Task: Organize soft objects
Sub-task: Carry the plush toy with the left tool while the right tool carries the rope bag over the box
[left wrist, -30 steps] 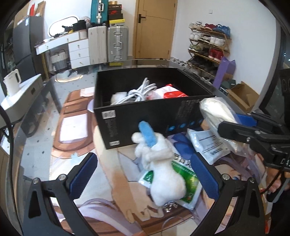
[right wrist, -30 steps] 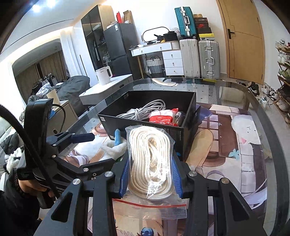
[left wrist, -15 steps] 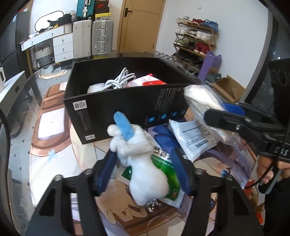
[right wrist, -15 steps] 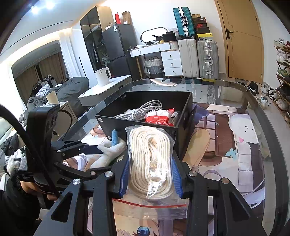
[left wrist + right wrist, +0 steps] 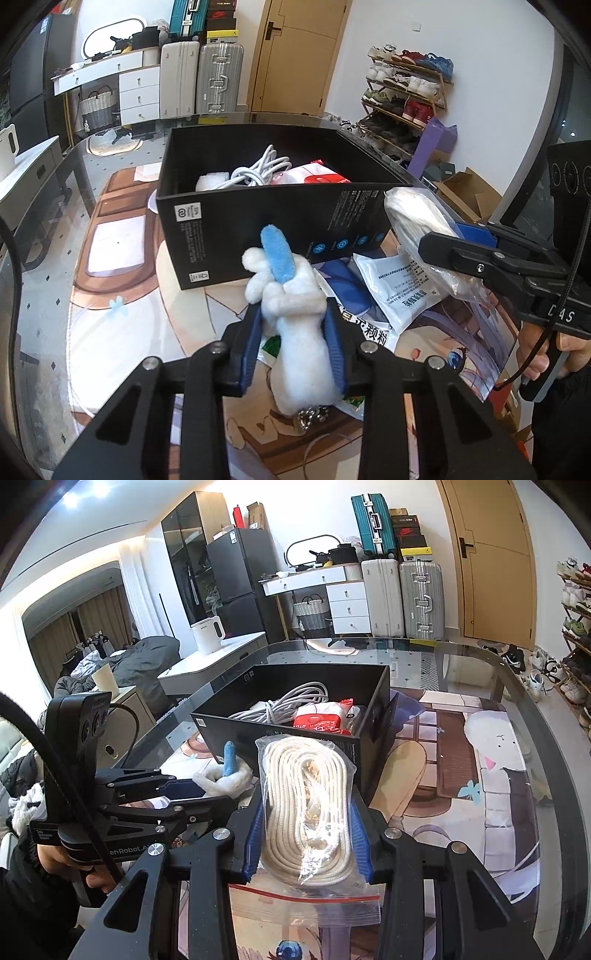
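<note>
My left gripper (image 5: pixel 295 332) is shut on a white plush toy with a blue ear (image 5: pixel 295 314), held just in front of the black box (image 5: pixel 258 218). It also shows in the right wrist view (image 5: pixel 225 775). My right gripper (image 5: pixel 306 823) is shut on a clear zip bag of white rope (image 5: pixel 306 805), near the box's (image 5: pixel 280 731) front right corner; the bag also shows in the left wrist view (image 5: pixel 417 218). The box holds a white cable coil (image 5: pixel 258 170) and a red-and-white packet (image 5: pixel 317 177).
A green packet (image 5: pixel 273 343), a white printed packet (image 5: pixel 399 288) and a dark blue item (image 5: pixel 351 288) lie on the glass table (image 5: pixel 517 686) by the box. Suitcases (image 5: pixel 402 598), a shoe rack (image 5: pixel 406 92) and a door stand beyond the table.
My left gripper closed on the plush toy and lifted it a little toward the box. My right gripper stayed shut on the rope bag, nearly still.
</note>
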Demonstrator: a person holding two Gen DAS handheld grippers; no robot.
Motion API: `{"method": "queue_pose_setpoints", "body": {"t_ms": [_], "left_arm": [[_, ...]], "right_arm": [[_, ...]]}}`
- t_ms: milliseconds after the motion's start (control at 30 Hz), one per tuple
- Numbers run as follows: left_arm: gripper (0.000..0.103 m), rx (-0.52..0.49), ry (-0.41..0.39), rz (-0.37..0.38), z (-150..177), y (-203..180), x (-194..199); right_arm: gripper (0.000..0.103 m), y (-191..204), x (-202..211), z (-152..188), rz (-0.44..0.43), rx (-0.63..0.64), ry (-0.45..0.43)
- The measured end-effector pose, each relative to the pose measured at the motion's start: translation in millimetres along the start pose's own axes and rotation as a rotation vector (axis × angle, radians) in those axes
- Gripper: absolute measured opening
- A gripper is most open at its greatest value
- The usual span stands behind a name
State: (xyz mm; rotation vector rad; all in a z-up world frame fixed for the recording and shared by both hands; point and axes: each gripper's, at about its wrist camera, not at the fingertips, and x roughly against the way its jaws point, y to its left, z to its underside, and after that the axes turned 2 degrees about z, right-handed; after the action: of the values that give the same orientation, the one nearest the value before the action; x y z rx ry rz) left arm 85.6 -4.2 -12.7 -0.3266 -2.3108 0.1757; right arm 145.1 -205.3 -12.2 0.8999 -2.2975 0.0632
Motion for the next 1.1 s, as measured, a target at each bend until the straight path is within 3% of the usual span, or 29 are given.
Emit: {"method": "queue_pose_setpoints", "body": {"t_ms": [1100], "left_arm": [[0.031, -0.013, -0.177, -0.018, -29.1, 4.7, 66.3]], "right_arm": [[0.041, 2.6, 27.2, -13.5, 0.034, 0.012, -0.096]]}}
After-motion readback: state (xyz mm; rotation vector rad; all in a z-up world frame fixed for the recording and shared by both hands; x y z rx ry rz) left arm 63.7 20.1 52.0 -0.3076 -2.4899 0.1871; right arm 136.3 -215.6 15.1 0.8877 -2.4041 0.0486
